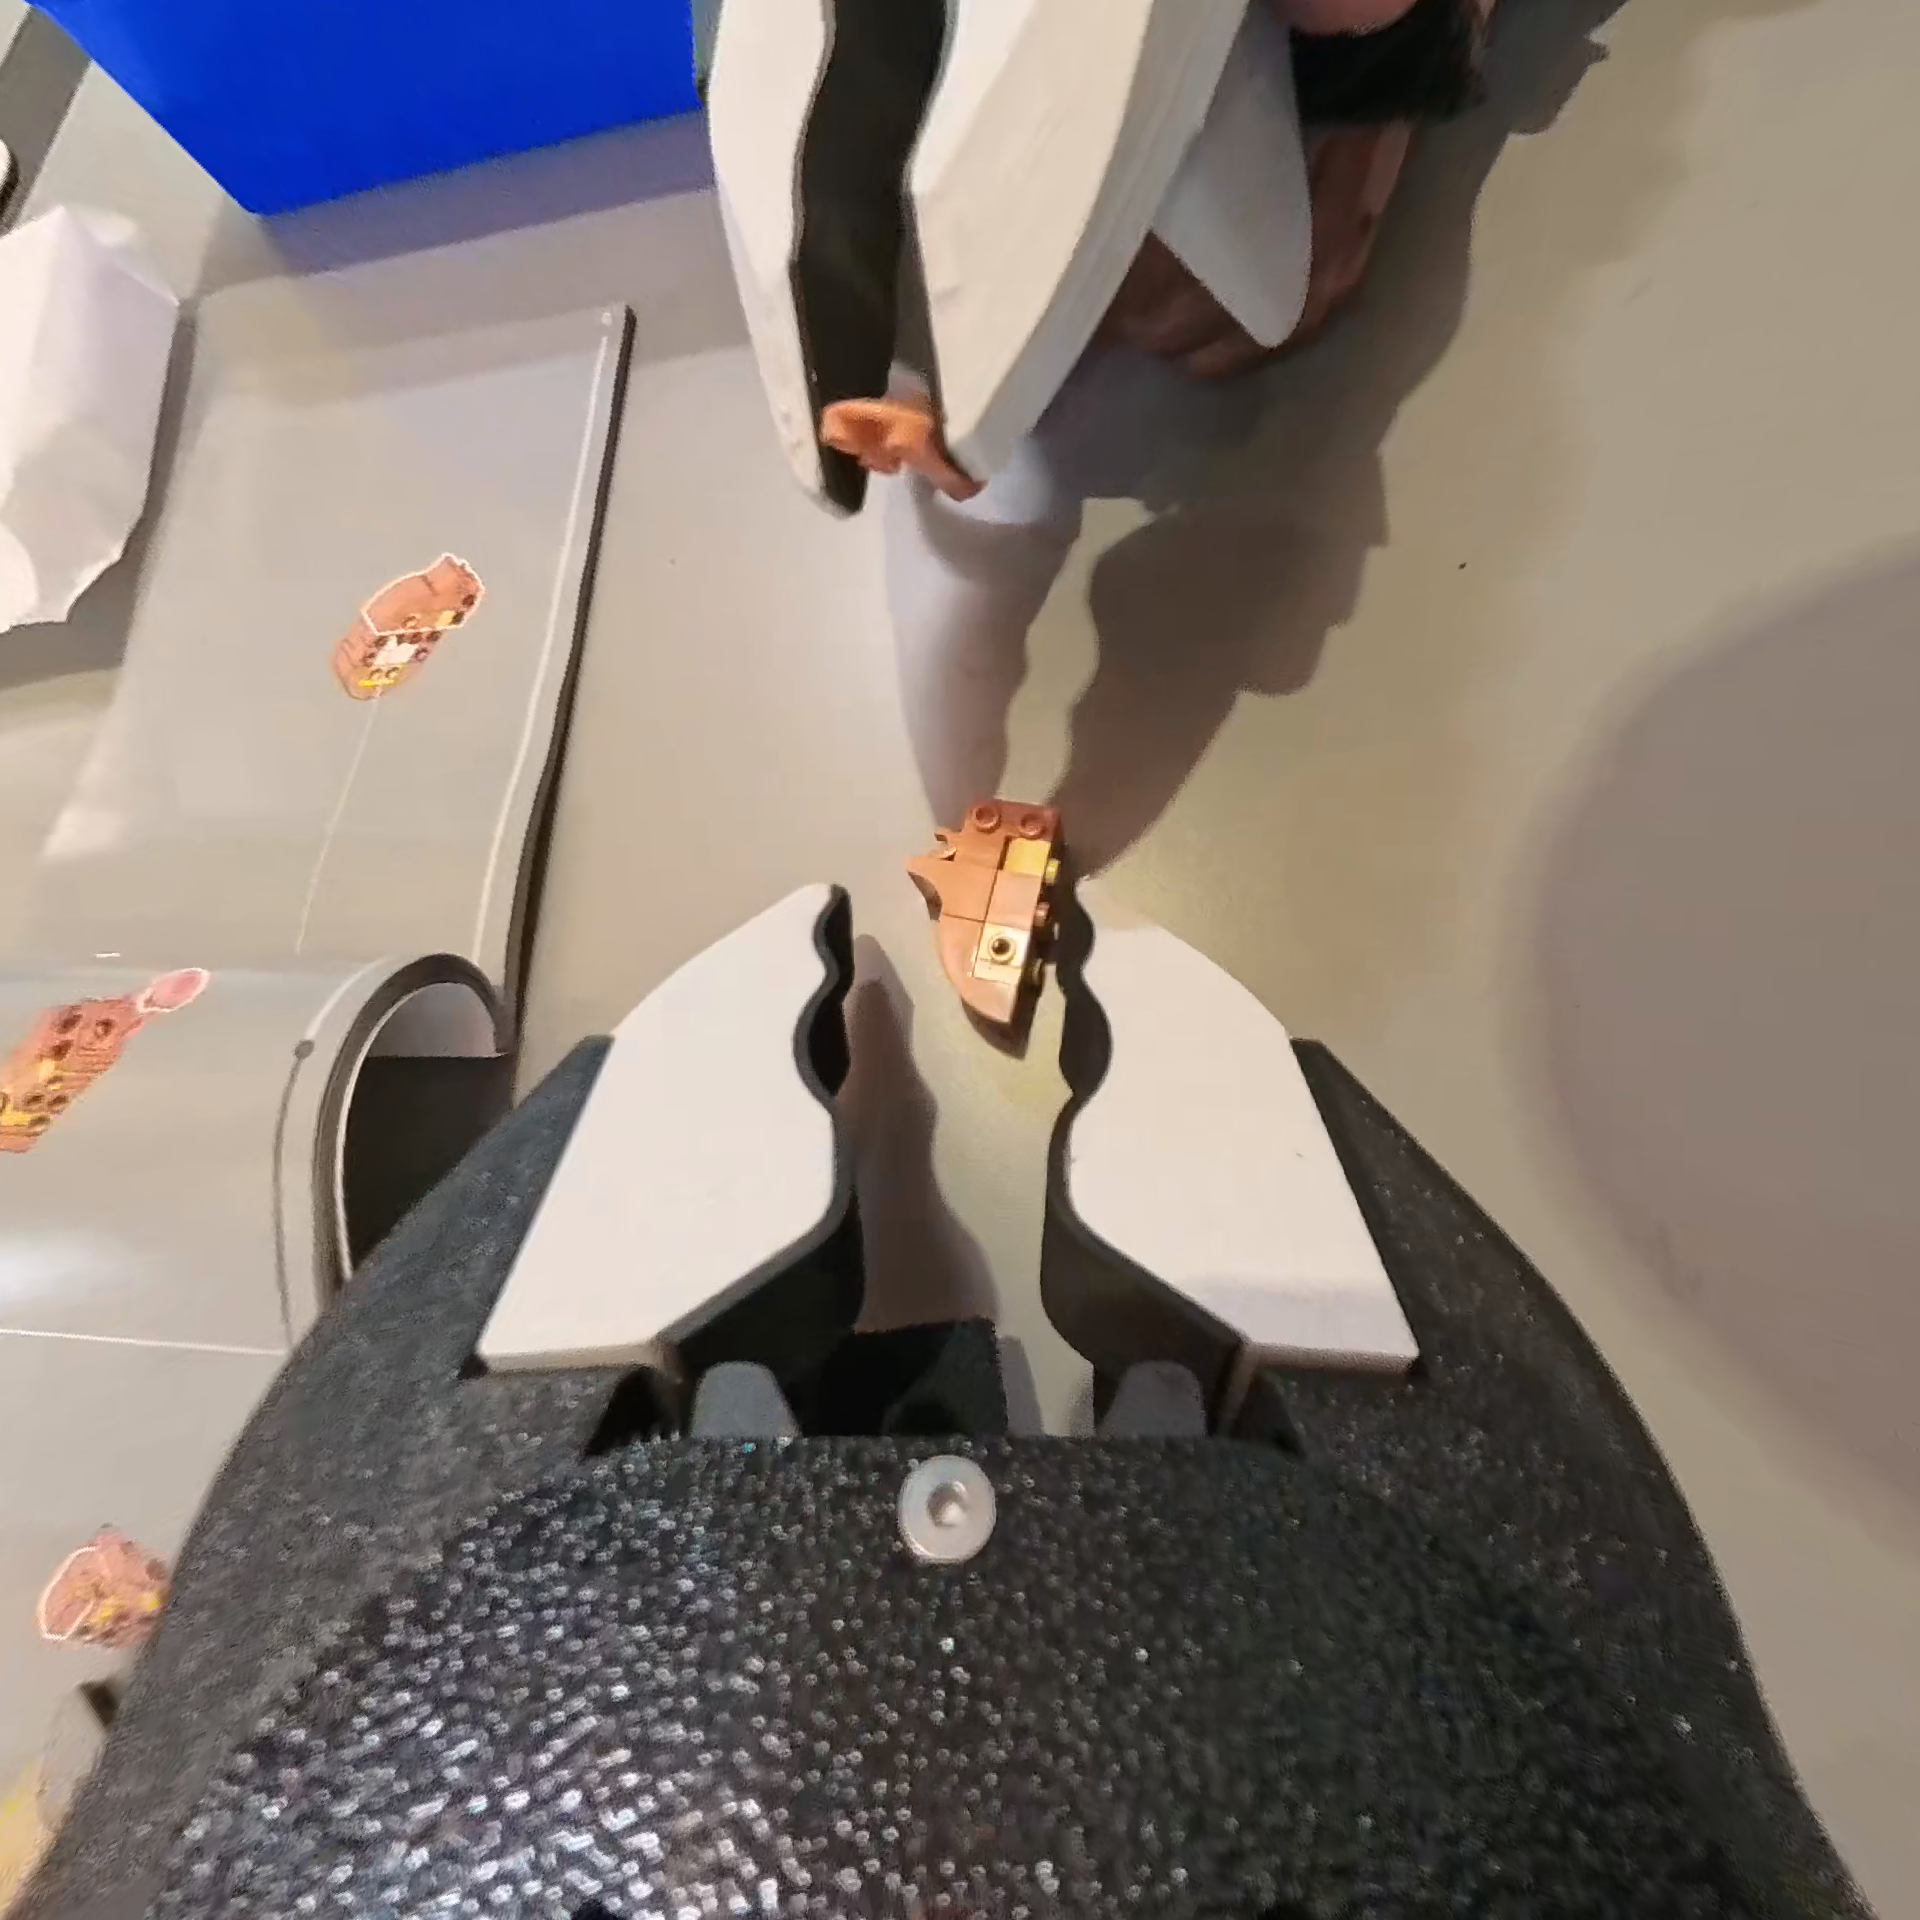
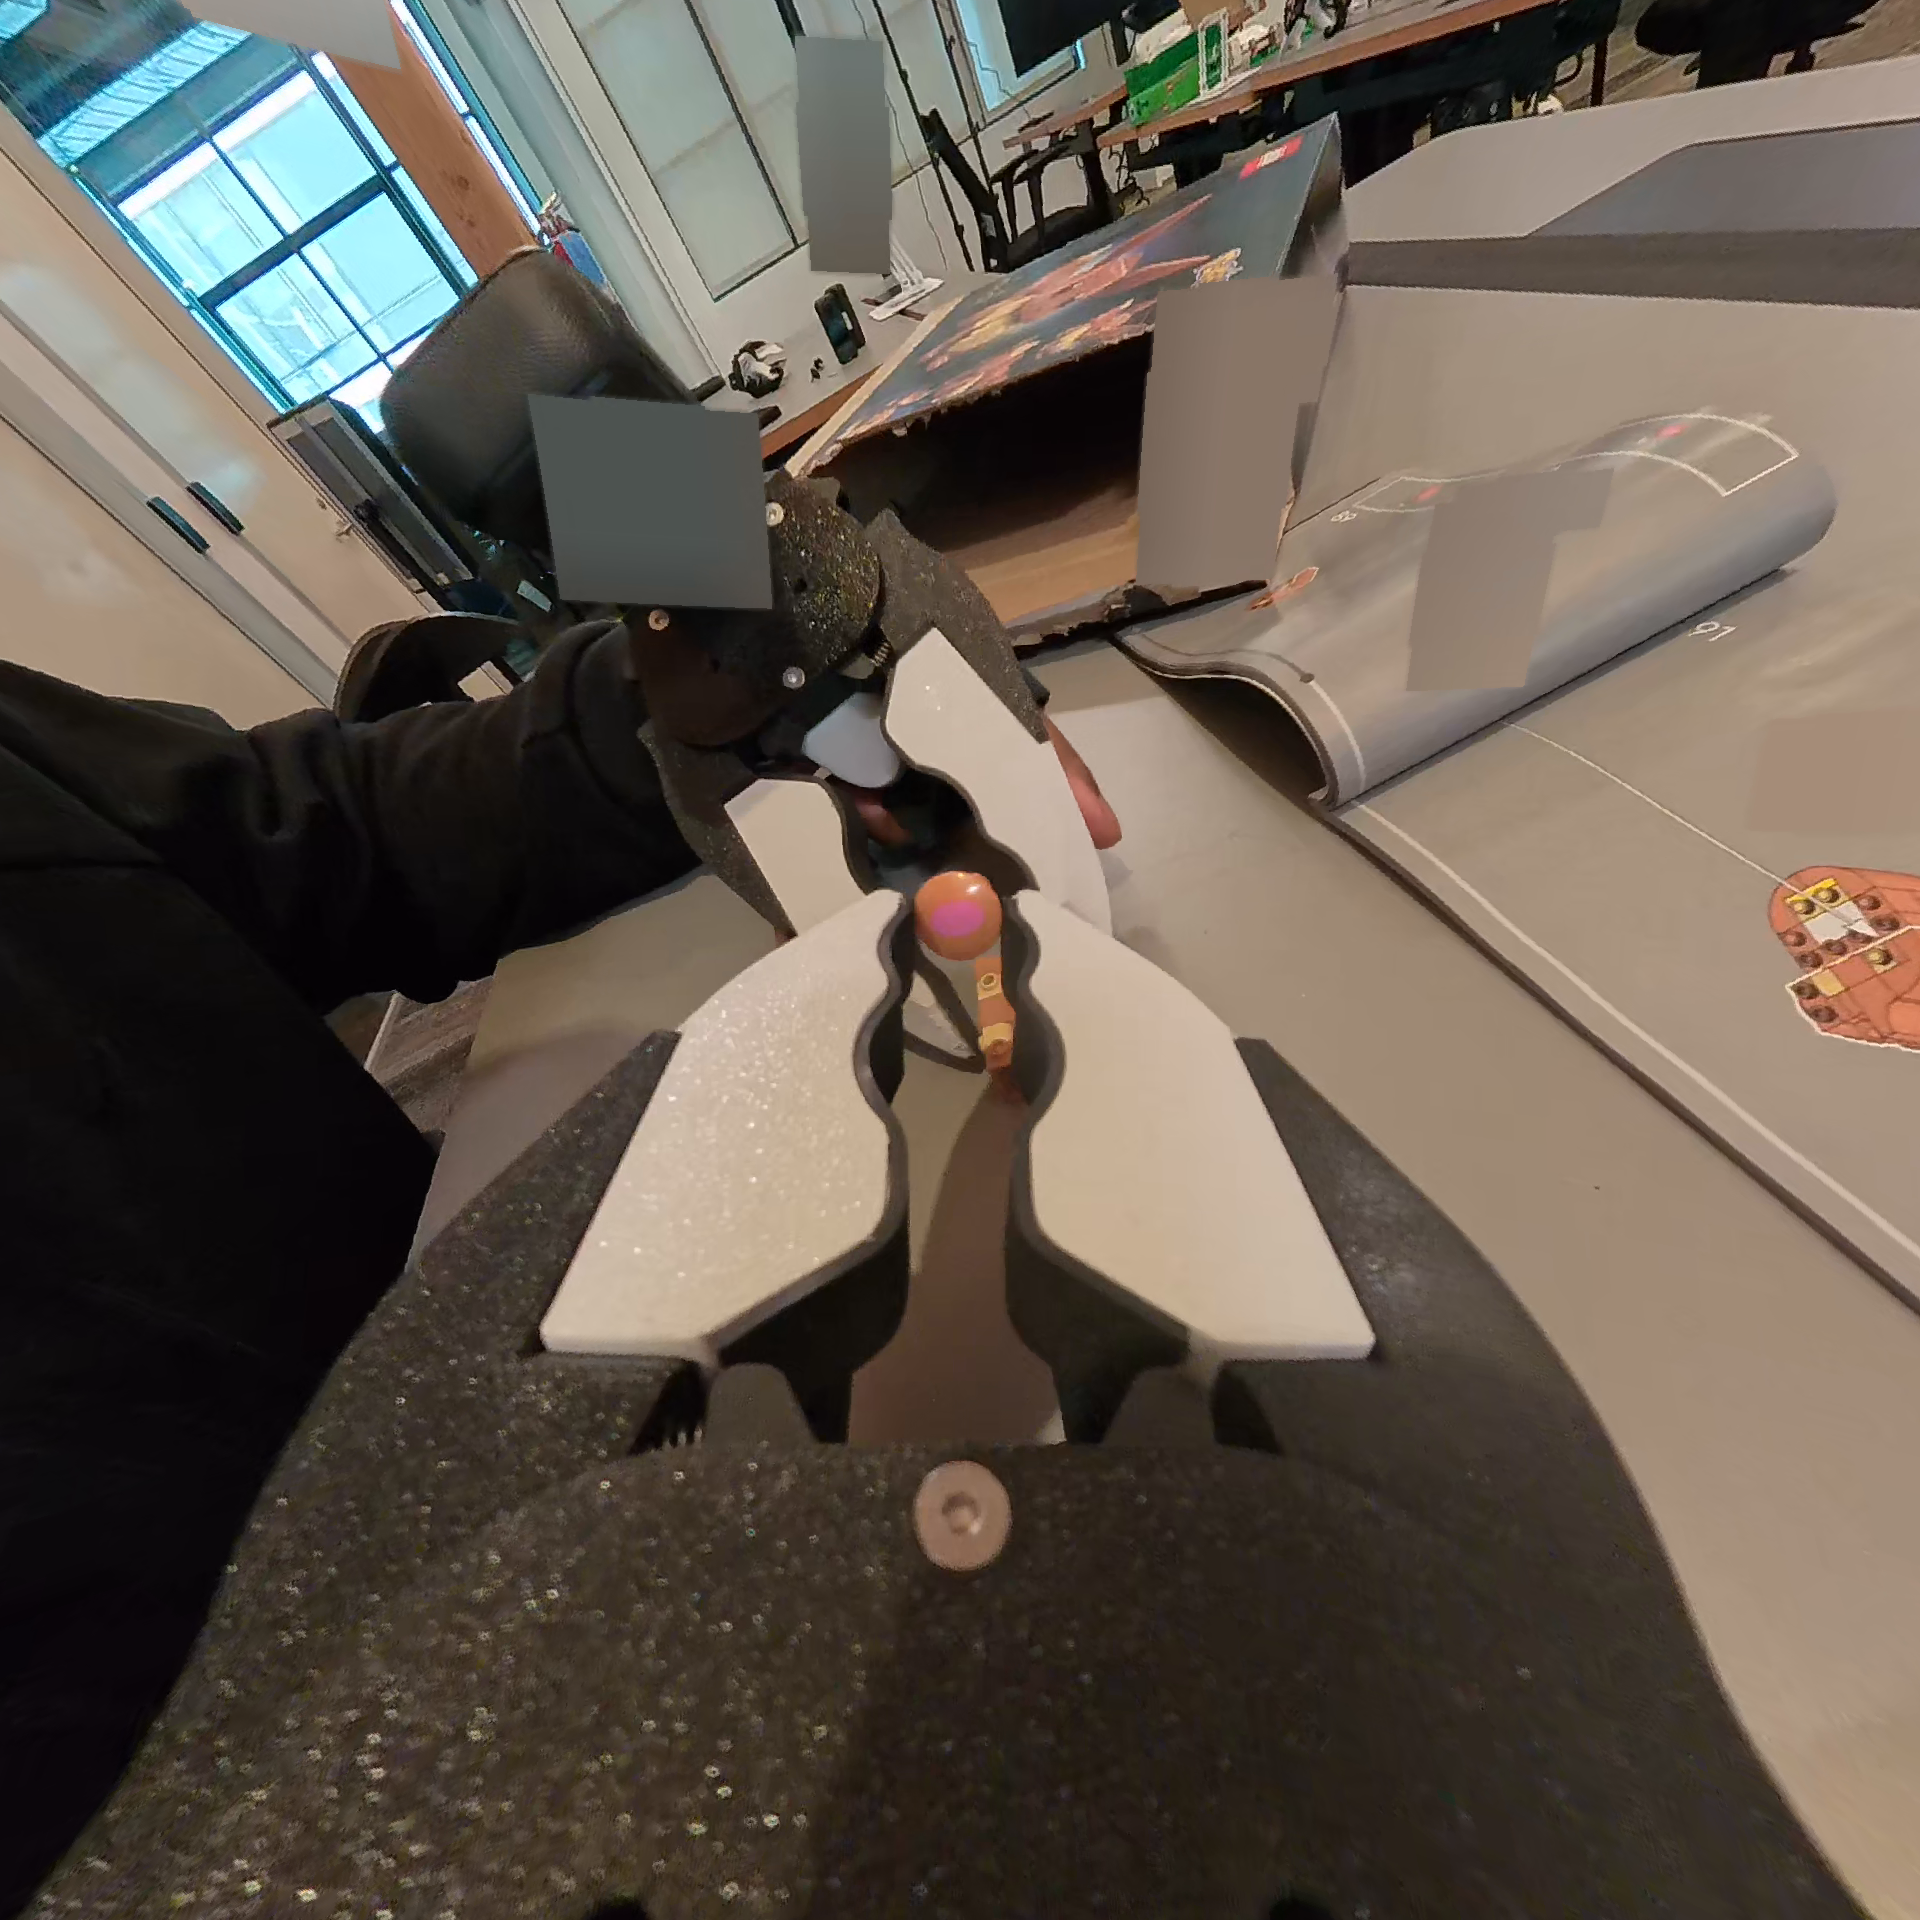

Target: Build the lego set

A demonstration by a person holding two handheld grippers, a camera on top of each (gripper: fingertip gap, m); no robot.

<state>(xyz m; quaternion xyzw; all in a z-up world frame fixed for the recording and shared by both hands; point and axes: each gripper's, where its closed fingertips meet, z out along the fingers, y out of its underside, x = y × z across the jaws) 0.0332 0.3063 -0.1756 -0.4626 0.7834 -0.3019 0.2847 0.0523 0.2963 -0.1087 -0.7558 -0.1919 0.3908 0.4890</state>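
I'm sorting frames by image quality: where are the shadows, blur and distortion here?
Left wrist view: soft shadows fall on the grey table; the other tool is motion-blurred. Right wrist view: wide-angle bending at the edges; the brown round piece is fairly sharp.

Bright, even indoor light, with daylight from a window (image 2: 281,197) at upper left. Soft overlapping shadows fall on the tabletop (image 1: 1558,623). Wide-angle bending warps the edges, and near parts blur.
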